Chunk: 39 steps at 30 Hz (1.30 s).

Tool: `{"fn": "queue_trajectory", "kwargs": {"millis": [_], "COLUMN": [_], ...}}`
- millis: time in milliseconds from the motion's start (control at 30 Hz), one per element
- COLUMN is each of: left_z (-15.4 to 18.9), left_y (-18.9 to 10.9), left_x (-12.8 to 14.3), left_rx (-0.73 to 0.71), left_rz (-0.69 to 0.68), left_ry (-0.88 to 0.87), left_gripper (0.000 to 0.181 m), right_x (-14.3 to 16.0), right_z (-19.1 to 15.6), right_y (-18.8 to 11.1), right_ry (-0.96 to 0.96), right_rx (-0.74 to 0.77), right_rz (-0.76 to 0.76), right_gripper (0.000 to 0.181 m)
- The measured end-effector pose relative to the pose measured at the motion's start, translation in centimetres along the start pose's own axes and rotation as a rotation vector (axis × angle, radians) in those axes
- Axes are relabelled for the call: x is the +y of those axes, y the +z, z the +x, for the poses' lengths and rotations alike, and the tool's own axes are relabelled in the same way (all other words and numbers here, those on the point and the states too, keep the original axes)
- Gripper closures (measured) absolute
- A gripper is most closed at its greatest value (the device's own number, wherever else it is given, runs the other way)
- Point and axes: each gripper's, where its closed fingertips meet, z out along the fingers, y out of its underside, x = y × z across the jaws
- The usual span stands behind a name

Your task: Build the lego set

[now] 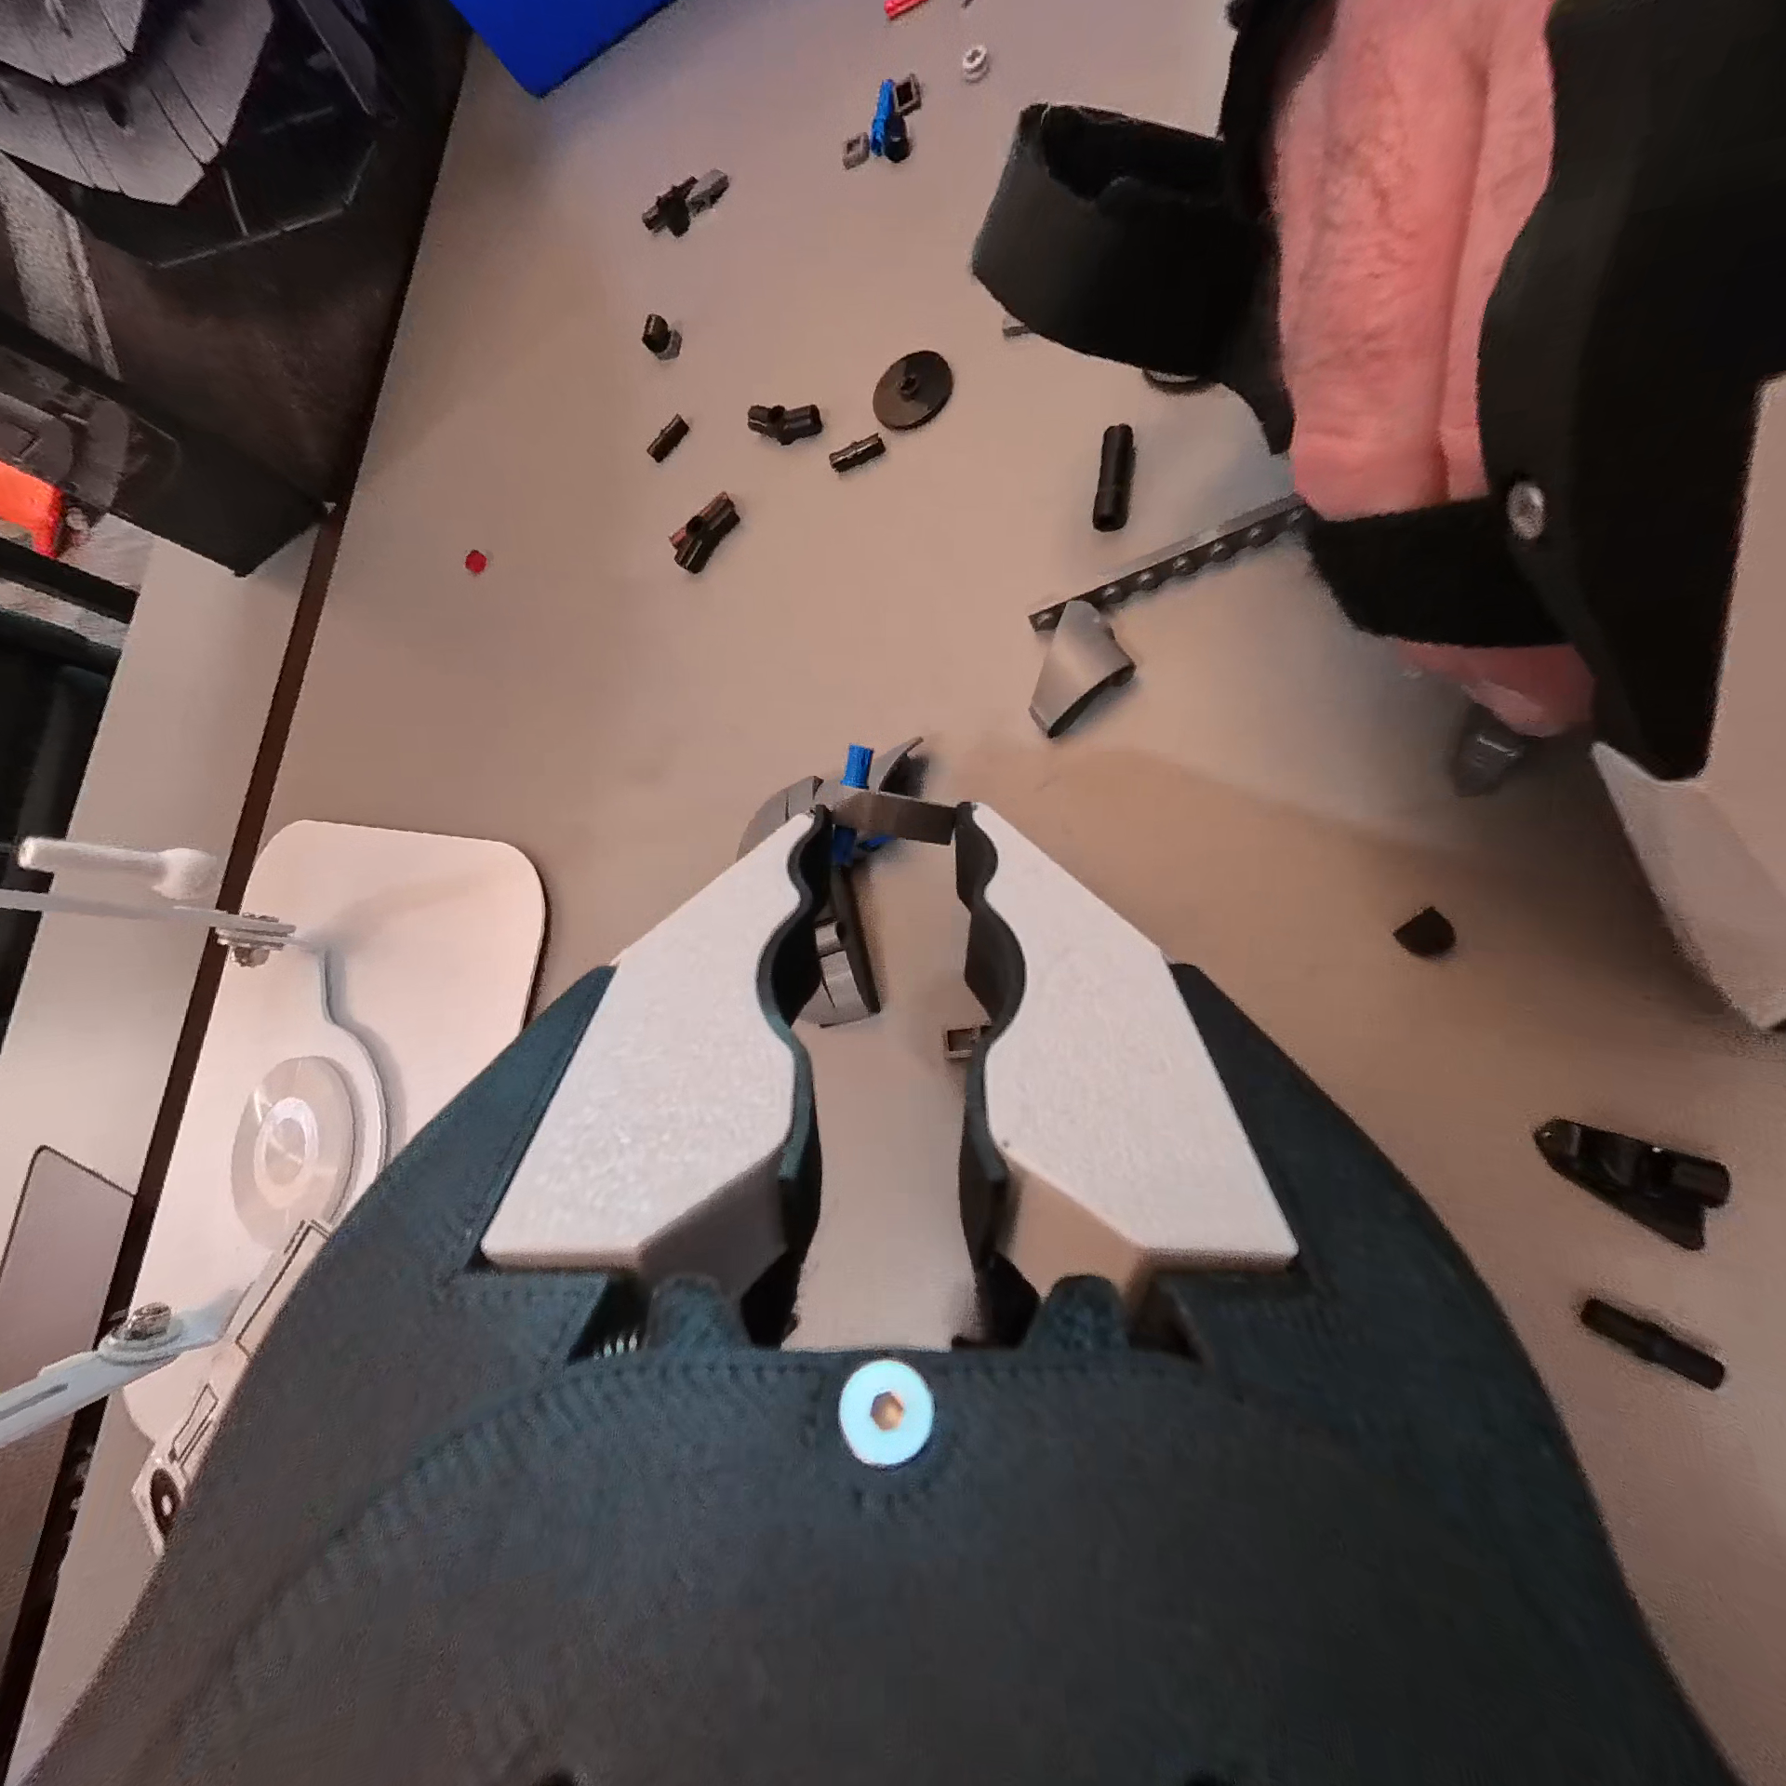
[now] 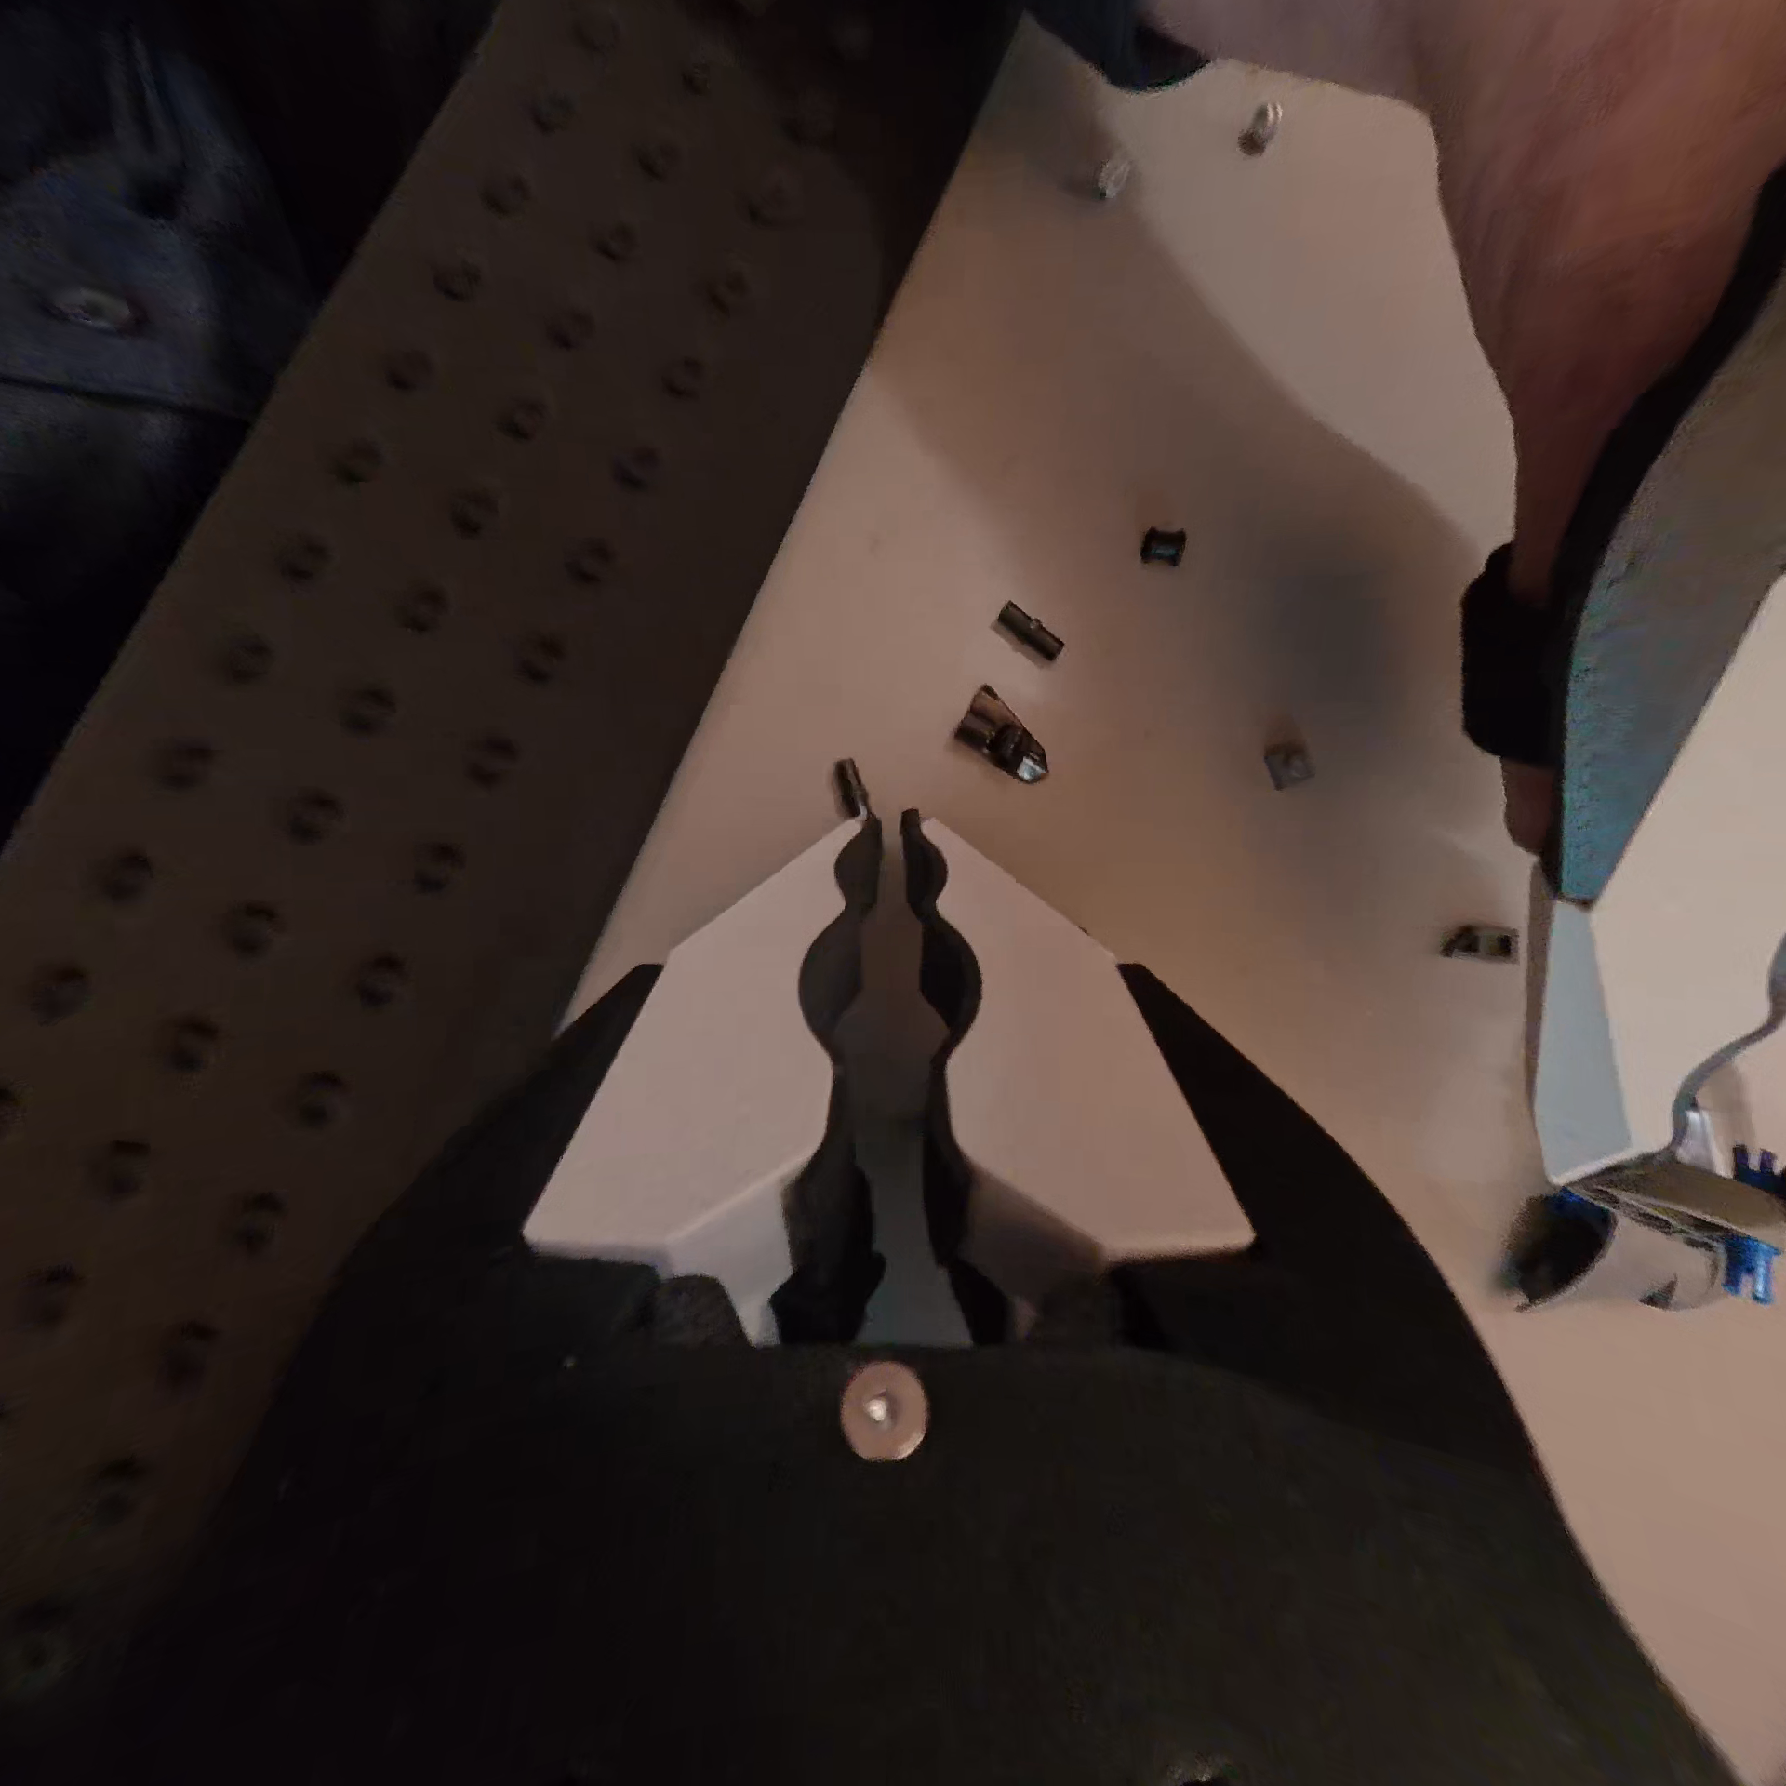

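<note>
My left gripper (image 1: pixel 894 821) is shut on a small grey lego assembly (image 1: pixel 899 817) with a blue pin (image 1: pixel 857 763) sticking out of it, held just above the table. The same assembly shows at the right edge of the right wrist view (image 2: pixel 1643 1223), clamped in that gripper's tips. My right gripper (image 2: pixel 891 821) is low over the table with its jaws closed to a narrow slit. A small black pin (image 2: pixel 850 783) lies on the table just beyond its left fingertip (image 2: pixel 873 831), outside the slit. A large grey studded baseplate (image 2: pixel 387 580) lies to the left.
Loose parts lie on the table: a black disc (image 1: pixel 911 387), several black pins and connectors, a grey curved piece (image 1: pixel 1078 676), a long grey plate (image 1: pixel 1189 561), a black wedge piece (image 2: pixel 1000 734). A white stand base (image 1: pixel 387 966) is at the left, a blue box (image 1: pixel 561 39) at the back. About 15 centimeters separates my left fingertips from my right. About 9 centimeters separates my left fingertips from the long grey plate (image 1: pixel 1189 561).
</note>
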Motion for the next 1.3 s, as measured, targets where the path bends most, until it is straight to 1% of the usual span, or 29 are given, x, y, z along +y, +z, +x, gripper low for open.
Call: {"fn": "queue_trajectory", "kwargs": {"millis": [67,200,300,467,567,633,733,867,967,1100,1167,1233,1300], "left_z": [0.0,0.0,0.2,0.4,0.4,0.4,0.4,0.3,0.3,0.3,0.2,0.2,0.2], "left_y": [0.0,0.2,0.2,0.4,0.5,0.6,0.5,0.4,0.4,0.3,0.3,0.2,0.3], "left_x": [0.0,0.4,0.5,0.6,0.7,0.8,0.8,0.8,0.8,0.8,0.8,0.9,0.9], "left_rx": [0.006,0.011,0.018,0.031,0.039,0.04,0.038,0.034,0.035,0.032,0.03,0.029,0.032], "left_rz": [0.0,-0.012,-0.016,-0.021,-0.026,-0.029,-0.028,-0.03,-0.033,-0.037,-0.035,-0.035,-0.037], "left_ry": [-0.005,-0.008,-0.008,-0.011,-0.013,-0.012,-0.014,-0.016,-0.012,-0.006,-0.008,-0.01,-0.011], "left_gripper": [0.158,0.158,0.158,0.158,0.158,0.158,0.158,0.158,0.158,0.158,0.158,0.158,0.158], "right_x": [-0.3,0.1,0.3,0.1,-1.1,-1.0,-0.5,-1.0,-1.2,-1.3,-1.4,-1.7,-1.8], "right_z": [-0.6,-1.0,-0.6,-0.2,-0.5,-0.2,0.3,0.5,0.5,0.7,0.7,0.5,0.5], "right_y": [0.0,0.7,0.9,0.5,0.4,0.7,1.0,1.1,1.7,2.3,2.5,2.7,2.8], "right_ry": [-0.006,-0.02,-0.029,-0.004,-0.003,-0.012,0.005,0.017,0.024,0.046,0.049,0.041,0.038], "right_rx": [-0.026,-0.036,-0.01,-0.003,-0.008,0.009,0.026,0.033,0.035,0.044,0.045,0.044,0.042], "right_rz": [0.004,-0.036,-0.053,-0.022,0.026,0.006,-0.018,-0.003,-0.023,-0.054,-0.061,-0.057,-0.055], "right_gripper": [0.175,0.169,0.181,0.181,0.175,0.17,0.168,0.166,0.166,0.168,0.171,0.178,0.178]}}
